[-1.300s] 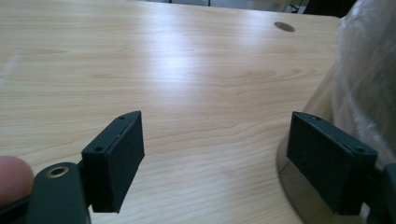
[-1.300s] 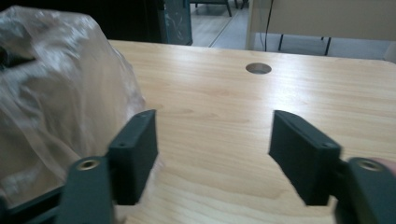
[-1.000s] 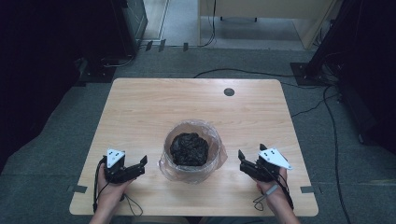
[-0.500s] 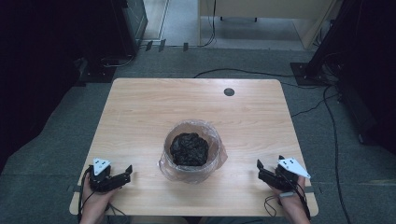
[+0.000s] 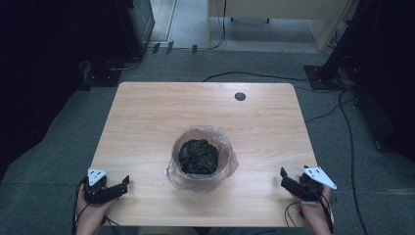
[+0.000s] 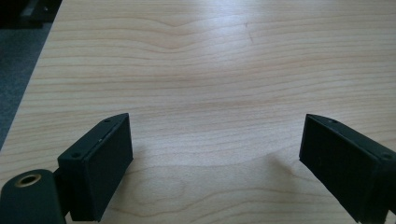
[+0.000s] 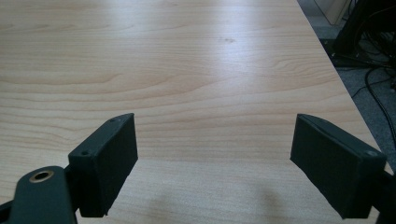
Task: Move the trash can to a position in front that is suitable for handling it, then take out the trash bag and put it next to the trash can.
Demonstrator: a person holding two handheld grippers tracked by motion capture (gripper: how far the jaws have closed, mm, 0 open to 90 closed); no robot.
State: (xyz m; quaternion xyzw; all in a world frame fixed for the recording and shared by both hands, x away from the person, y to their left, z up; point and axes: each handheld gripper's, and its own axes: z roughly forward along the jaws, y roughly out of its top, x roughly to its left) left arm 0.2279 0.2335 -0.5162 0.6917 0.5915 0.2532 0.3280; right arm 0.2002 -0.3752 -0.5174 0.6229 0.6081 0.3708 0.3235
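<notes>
At lower left, the left gripper [image 5: 122,184] rests with jaws apart. At frame center, a plastic-lined container [image 5: 201,159] of dark stuff sits on the surface [image 5: 147,117], roughly midway between both grippers. At lower right, the right gripper [image 5: 285,178] also gapes.

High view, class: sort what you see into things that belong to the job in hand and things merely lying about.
Job in hand:
clear plastic-lined container
crumpled black bag inside it
left gripper, open
right gripper, open

Lying about:
round dark grommet in the table
floor cables
</notes>
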